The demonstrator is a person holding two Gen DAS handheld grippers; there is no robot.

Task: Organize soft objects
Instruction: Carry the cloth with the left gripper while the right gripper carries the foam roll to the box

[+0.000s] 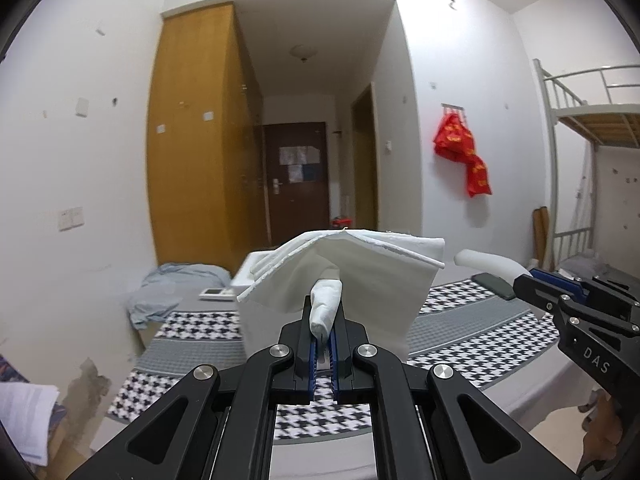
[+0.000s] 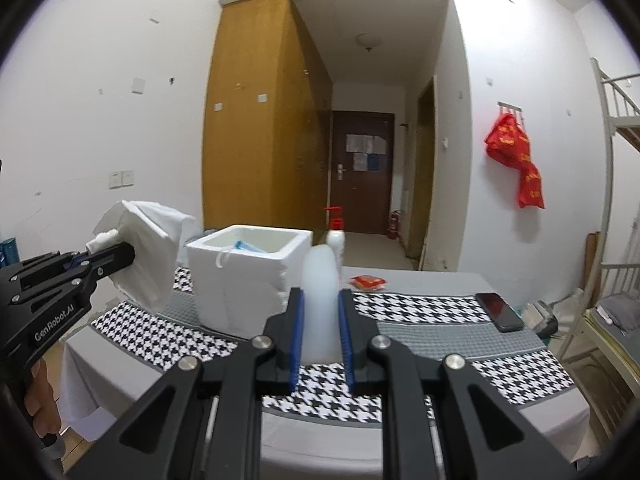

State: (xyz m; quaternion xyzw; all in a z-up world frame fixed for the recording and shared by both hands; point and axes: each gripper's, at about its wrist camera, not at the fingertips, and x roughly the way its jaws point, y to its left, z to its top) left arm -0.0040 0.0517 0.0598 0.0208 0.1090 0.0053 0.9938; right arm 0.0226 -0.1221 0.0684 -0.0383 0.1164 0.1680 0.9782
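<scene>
Both tools are clamped on soft white things above the counter.

In the left wrist view, the left tool is seen nearly closed on a bunched fold of a white cloth, which is held up off the checked counter; the right tool is seen at the right edge with a white foam piece gripped in it, and a phone is laid on the counter beside it. In the right wrist view, the right tool is held partly open around the upright foam piece, both pads pressed to its sides. Behind it a white foam box is stood on the counter, with a blue-and-white item, too small to name, lying inside. The cloth is held left of the box by the left tool.
</scene>
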